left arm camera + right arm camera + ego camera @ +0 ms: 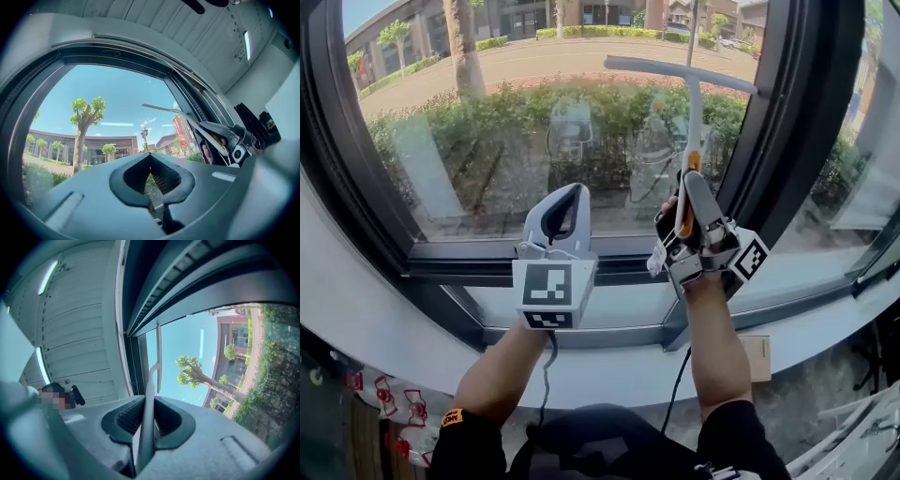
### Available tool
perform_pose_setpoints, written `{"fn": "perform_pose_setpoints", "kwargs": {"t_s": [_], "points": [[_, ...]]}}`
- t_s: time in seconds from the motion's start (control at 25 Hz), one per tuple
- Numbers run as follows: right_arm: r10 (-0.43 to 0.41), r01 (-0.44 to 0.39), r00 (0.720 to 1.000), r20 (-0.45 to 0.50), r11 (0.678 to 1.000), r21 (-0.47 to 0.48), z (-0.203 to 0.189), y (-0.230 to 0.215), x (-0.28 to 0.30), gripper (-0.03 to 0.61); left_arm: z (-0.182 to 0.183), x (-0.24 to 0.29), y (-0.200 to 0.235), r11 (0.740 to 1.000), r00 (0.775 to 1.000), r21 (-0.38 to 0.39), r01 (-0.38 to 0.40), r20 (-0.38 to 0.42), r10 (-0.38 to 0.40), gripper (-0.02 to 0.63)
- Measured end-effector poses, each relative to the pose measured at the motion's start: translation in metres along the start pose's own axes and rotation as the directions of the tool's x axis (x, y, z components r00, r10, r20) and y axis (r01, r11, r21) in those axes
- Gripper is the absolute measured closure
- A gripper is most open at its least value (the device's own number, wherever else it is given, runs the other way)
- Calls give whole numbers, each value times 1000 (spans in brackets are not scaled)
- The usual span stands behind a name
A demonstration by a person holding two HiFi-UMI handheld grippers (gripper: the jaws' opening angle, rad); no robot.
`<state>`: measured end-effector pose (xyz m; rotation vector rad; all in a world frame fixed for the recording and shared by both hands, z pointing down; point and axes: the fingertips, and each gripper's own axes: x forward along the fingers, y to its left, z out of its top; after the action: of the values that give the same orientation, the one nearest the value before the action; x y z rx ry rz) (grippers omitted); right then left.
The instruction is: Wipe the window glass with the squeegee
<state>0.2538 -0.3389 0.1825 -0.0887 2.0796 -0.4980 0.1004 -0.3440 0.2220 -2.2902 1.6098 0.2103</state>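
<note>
Head view: the squeegee (695, 103), a slim pale T-bar with an orange-trimmed handle, stands upright at the smooth window glass (516, 122) (upper right), gripped by the right gripper (684, 211). Left gripper view: the left gripper (150, 157) has its ribbed dark pads together, holding nothing. Right gripper view: ribbed pads clamp the flat handle.

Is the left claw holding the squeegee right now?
No, the left claw is shut and empty; the squeegee sits clamped in the right claw.

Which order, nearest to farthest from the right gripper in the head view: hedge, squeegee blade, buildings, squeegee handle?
1. Squeegee handle: clamped in the right gripper.
2. Squeegee blade: above, at the handle's top end.
3. Hedge: outdoors, across the middle.
4. Buildings: farthest, along the top edge.
</note>
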Motion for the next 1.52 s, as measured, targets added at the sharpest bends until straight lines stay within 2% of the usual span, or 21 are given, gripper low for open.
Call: {"fn": "perform_pose_setpoints", "kwargs": {"t_s": [0.2,0.56,0.76,0.96,1.2,1.32,1.52], "points": [[-36,36,999,4,999,40,-21,-10,-34,529,-25,-9,-7,999,999,-43,1,-36,-2,595],[-158,154,987,28,981,119,-74,-35,-127,529,-72,-40,-16,997,993,-82,-5,-116,-5,595],[-182,180,983,9,976,123,-82,-42,-141,529,-90,-47,-15,995,989,-96,-9,-147,-5,595],[-207,207,978,-5,974,96,-75,-37,-147,529,-91,-50,-17,995,987,-85,-47,-158,34,595],[-209,210,977,-45,978,12,-102,-24,-131,529,-94,-76,16,988,977,-59,-142,-171,130,595],[-198,202,977,-84,979,38,-149,-25,-105,529,-102,-107,56,978,961,-36,-206,-196,195,595],[-158,176,973,-171,980,94,-243,-21,-49,529,-109,-169,145,947,921,1,-320,-235,311,595]]}}
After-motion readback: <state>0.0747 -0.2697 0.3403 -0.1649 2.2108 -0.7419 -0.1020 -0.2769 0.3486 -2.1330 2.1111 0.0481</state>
